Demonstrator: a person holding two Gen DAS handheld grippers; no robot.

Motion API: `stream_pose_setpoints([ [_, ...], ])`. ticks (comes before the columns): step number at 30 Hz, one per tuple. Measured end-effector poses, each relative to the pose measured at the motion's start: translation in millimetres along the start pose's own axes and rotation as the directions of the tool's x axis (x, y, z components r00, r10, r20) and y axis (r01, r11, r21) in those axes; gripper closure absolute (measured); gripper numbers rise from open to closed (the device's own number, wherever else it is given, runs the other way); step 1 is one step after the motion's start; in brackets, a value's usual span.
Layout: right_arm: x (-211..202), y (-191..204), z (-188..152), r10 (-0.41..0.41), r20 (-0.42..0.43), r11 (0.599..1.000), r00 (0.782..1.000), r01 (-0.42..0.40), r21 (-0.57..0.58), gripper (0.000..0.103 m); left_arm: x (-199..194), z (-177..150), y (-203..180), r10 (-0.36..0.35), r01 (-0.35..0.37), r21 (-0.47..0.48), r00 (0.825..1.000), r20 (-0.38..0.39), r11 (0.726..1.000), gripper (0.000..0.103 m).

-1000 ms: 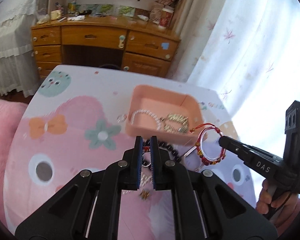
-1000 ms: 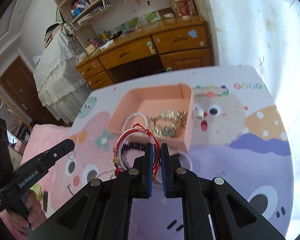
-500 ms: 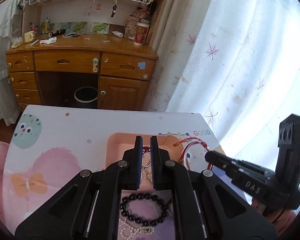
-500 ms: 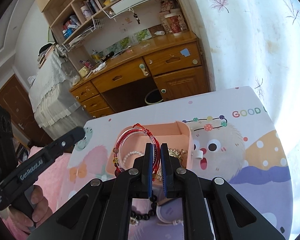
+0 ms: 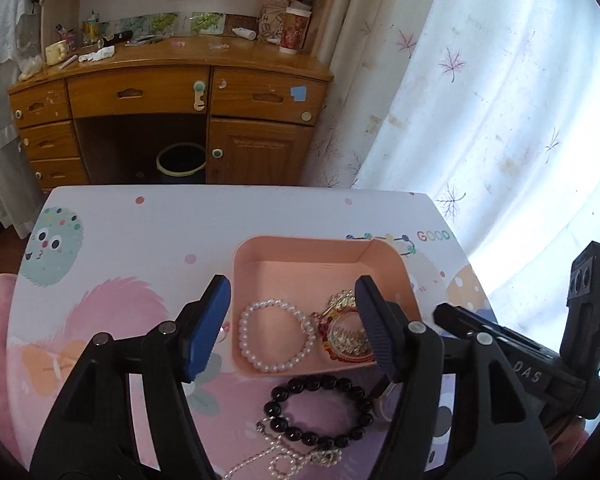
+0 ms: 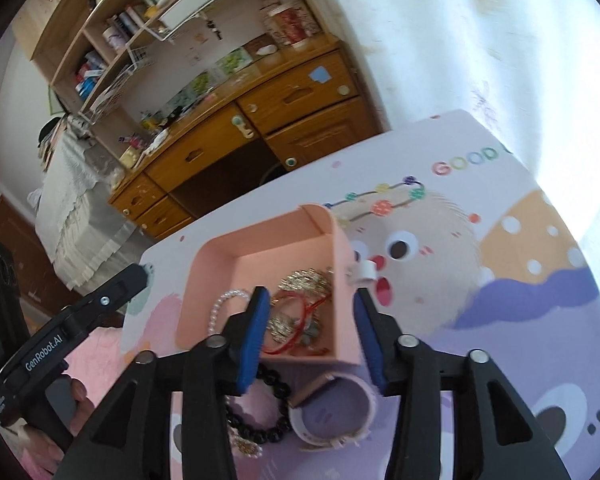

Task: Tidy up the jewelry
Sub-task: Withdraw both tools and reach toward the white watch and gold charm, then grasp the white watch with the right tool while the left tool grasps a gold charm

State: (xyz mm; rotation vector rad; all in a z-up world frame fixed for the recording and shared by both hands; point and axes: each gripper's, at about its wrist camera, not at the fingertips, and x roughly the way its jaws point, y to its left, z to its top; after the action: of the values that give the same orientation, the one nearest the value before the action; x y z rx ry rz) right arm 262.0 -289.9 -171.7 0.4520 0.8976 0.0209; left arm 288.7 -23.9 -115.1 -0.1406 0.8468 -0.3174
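Pink tray point(image 5: 300, 250) holds red bracelet point(image 6: 300, 320); both grippers point(image 5: 292, 320) point(image 6: 310, 330) wide open, empty. Next: black bead bracelet point(image 5: 318, 410), 6 o'clock of tray; pinch one side.

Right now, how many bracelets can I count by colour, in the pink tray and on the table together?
White pearl bracelet: 1
Red string bracelet: 1
Black bead bracelet: 1
Pink bangle: 1
Total: 4
Not counted: the gold tangle in the pink tray, since its kind is unclear.
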Motion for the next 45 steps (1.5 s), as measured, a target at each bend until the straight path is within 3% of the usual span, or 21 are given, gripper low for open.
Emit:
stream_pose_setpoints([
  [6, -18, -17, -10, -0.017, 0.019, 0.999, 1.0, 0.017, 0.028, 0.019, -19, -19, 16, 0.027, -0.027, -0.014, 0.999, -0.024, 1.0, 0.039],
  [9, -25, -20, -19, -0.027, 0.002, 0.999, 1.0, 0.027, 0.019, 0.014, -33, -36, 13, 0.036, -0.037, -0.014, 0.999, -0.037, 0.999, 0.039],
  [20, -22, -10, -75, -0.05, -0.156, 0.998, 0.986, 0.046, -0.035, 0.014, -57, -121, -3, 0.08, -0.09, -0.06, 0.986, -0.148, 0.994, 0.039],
  [28, 1, -13, -100, -0.026, -0.234, 0.995, 0.972, 0.047, 0.083, 0.014, -65, -177, -21, 0.149, -0.16, -0.06, 0.977, -0.155, 0.985, 0.039],
  [37, 34, -5, -89, -0.045, -0.222, 0.981, 0.974, 0.085, 0.172, 0.013, -48, -189, -35, 0.196, -0.204, -0.038, 0.969, -0.151, 0.978, 0.048],
  [42, 49, 12, -75, -0.137, -0.221, 0.974, 0.966, 0.172, 0.149, 0.015, -37, -189, -37, 0.221, -0.227, -0.029, 0.965, -0.141, 0.973, 0.058],
  [45, 56, 23, -71, -0.217, -0.219, 0.961, 0.951, 0.248, 0.123, 0.025, -30, -190, -33, 0.222, -0.231, -0.043, 0.963, -0.15, 0.972, 0.065],
])
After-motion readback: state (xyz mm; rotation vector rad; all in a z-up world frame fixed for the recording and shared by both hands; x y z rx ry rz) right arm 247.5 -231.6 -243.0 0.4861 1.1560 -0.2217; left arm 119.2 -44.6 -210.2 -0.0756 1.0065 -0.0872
